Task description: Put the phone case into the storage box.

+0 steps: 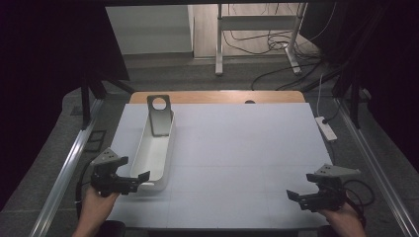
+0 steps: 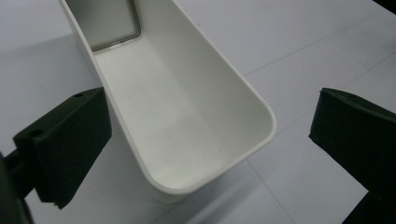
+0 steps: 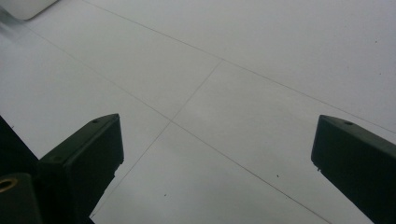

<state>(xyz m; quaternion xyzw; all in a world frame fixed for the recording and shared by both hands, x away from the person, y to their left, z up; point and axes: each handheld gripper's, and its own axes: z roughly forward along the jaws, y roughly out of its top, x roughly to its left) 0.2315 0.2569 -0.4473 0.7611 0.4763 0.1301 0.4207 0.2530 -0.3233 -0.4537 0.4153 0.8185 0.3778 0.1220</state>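
A long white tray (image 1: 155,148) lies lengthwise on the left part of the white table (image 1: 237,148). A grey metal plate with a round hole (image 1: 159,114) leans inside its far end; its lower edge (image 2: 109,23) shows in the left gripper view. My left gripper (image 1: 141,180) is open at the tray's near end, its jaws either side of the tray's rounded near corner (image 2: 224,154) without touching it. My right gripper (image 1: 295,196) is open low over bare table at the near right, nothing between its jaws. The tray's corner (image 3: 25,7) appears far off in the right gripper view.
A white power strip (image 1: 326,127) lies off the table's right edge. A wooden strip (image 1: 217,97) borders the far edge. Metal rails (image 1: 69,163) run along both sides. Beyond, a stand's legs (image 1: 218,49) and loose cables sit on the floor.
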